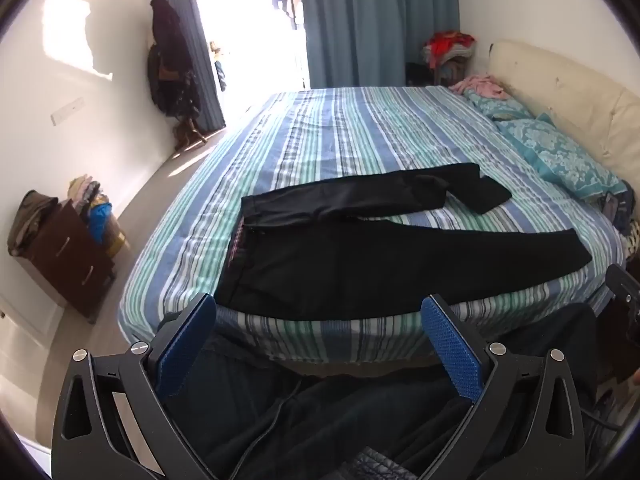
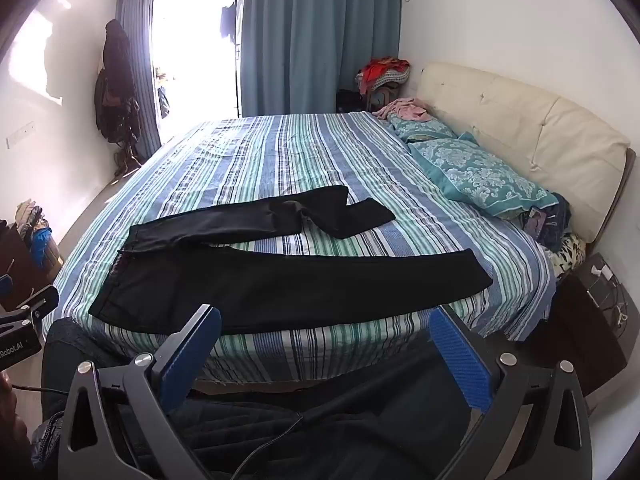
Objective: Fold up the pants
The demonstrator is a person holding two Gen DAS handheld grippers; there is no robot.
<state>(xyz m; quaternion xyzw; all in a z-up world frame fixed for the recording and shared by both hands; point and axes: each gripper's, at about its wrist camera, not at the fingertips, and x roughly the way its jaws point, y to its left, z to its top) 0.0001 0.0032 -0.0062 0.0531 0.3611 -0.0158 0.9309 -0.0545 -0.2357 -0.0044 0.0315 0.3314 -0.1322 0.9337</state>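
Both the left gripper and the right gripper are wide open and empty; the black pants lie ahead, so grip the far leg's hem first.

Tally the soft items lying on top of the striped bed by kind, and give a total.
Black long-legged pants spread flat near the bed's front edge: 1
Teal floral-patterned pillows along the cream headboard: 2
Crumpled pink garment at the far pillow: 1
Mixed dark clothing pile by the near pillow, pieces not countable: 1
Total: 5
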